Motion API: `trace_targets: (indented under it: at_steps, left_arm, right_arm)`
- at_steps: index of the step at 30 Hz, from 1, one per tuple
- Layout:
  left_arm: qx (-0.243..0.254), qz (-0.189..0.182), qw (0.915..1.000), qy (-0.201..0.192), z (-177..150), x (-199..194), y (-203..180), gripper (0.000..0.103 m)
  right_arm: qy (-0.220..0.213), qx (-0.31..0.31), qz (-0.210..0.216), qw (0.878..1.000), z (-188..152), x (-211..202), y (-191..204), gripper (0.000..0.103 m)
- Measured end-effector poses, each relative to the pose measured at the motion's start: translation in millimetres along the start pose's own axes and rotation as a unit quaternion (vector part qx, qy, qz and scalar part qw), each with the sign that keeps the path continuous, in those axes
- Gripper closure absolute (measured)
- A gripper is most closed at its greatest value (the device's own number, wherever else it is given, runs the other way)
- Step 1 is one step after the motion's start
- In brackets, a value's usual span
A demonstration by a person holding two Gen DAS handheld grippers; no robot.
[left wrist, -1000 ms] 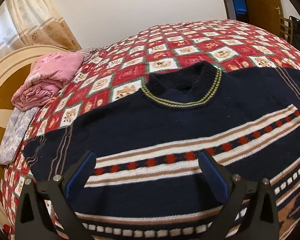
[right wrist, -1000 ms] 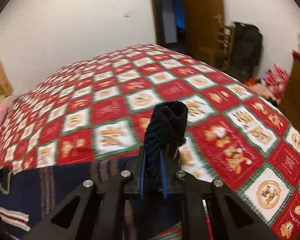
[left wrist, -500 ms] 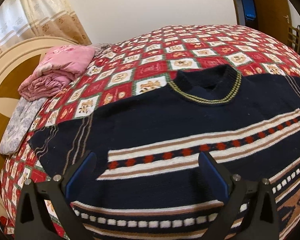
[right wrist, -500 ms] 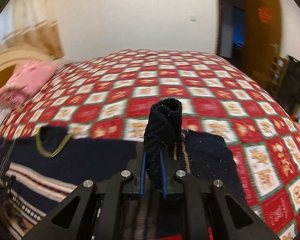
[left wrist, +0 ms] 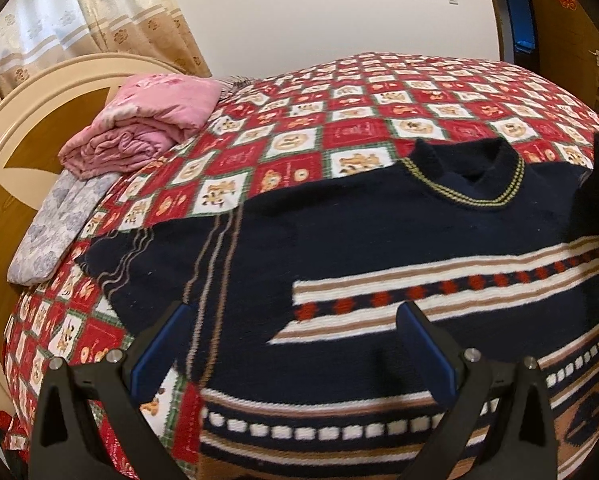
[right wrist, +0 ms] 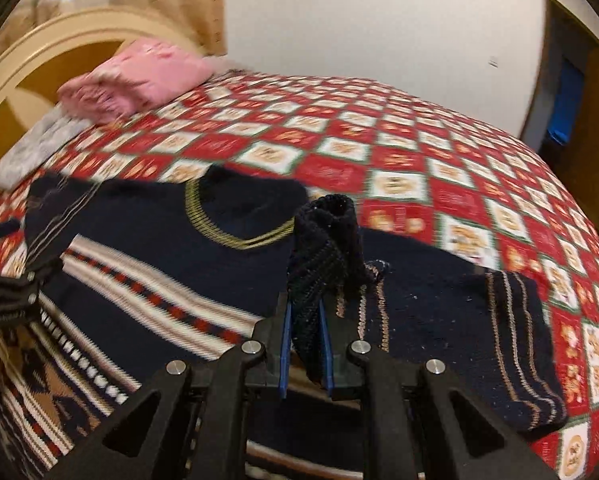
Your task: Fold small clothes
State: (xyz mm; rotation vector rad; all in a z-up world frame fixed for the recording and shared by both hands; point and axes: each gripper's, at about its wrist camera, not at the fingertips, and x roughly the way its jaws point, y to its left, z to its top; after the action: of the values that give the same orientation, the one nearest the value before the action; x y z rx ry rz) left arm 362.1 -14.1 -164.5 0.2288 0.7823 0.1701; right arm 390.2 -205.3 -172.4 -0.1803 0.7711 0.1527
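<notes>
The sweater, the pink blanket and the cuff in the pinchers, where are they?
sweater [left wrist: 379, 232], left wrist view, on its dark chest.
pink blanket [left wrist: 147, 128], left wrist view, on its folded top.
cuff [right wrist: 323, 240], right wrist view, on the ribbed knit above the right gripper [right wrist: 305, 354].

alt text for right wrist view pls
The right gripper is shut on a bunched navy sleeve cuff above a striped navy sweater spread on a red checked bedspread. A pink folded blanket lies by the headboard.
</notes>
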Motion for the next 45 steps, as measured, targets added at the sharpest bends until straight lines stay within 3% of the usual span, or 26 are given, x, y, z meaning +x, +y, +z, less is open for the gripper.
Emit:
trace_targets:
  at_steps: [10,11,12,13,14,20,26,30,34,38,40,42,45]
  left_arm:
    - [-0.011,0.004,0.9999,0.009,-6,2,19,0.0]
    - [-0.013,0.0,0.9998,0.012,-7,2,19,0.0]
    - [-0.014,-0.006,0.9998,0.013,-7,2,19,0.0]
    - [-0.014,-0.013,0.9997,0.013,-8,0,18,0.0]
    - [-0.014,-0.02,0.9996,0.012,-9,-1,16,0.0]
    - [0.014,-0.076,0.997,0.002,-5,-16,-17,0.0]
    - [0.038,-0.147,0.9883,0.017,9,-17,-70,0.0]
    - [0.043,-0.179,0.9821,0.038,20,-8,-105,0.001]
    - [0.007,-0.21,0.9731,0.095,25,12,-120,0.013]
    - [-0.013,-0.218,0.9688,0.117,23,20,-123,0.025]
    - [-0.013,-0.223,0.9683,0.112,24,18,-126,0.04]
    - [-0.014,-0.228,0.9676,0.108,28,19,-130,0.084]
    - [-0.019,-0.24,0.9654,0.099,33,17,-131,0.091]
  right_arm:
    - [0.044,-0.069,0.02,0.996,-21,32,59,0.086]
    - [0.042,-0.071,0.031,0.996,-21,29,59,0.074]
    - [0.041,-0.063,0.058,0.995,-22,23,56,0.048]
    - [0.038,-0.055,0.074,0.995,-23,18,54,0.037]
    - [0.031,-0.048,0.089,0.994,-27,9,49,0.032]
    - [-0.001,-0.019,0.071,0.997,-56,-33,3,0.032]
    - [-0.042,0.045,0.021,0.998,-79,-62,-61,0.032]
    - [-0.072,0.087,0.02,0.993,-84,-75,-86,0.032]
    - [-0.103,0.106,0.016,0.989,-90,-83,-97,0.032]
    - [-0.114,0.114,0.014,0.987,-91,-85,-101,0.032]
    - [-0.121,0.118,0.016,0.985,-94,-88,-104,0.032]
    - [-0.127,0.122,0.014,0.984,-95,-89,-106,0.032]
    - [-0.129,0.128,0.012,0.983,-98,-89,-110,0.032]
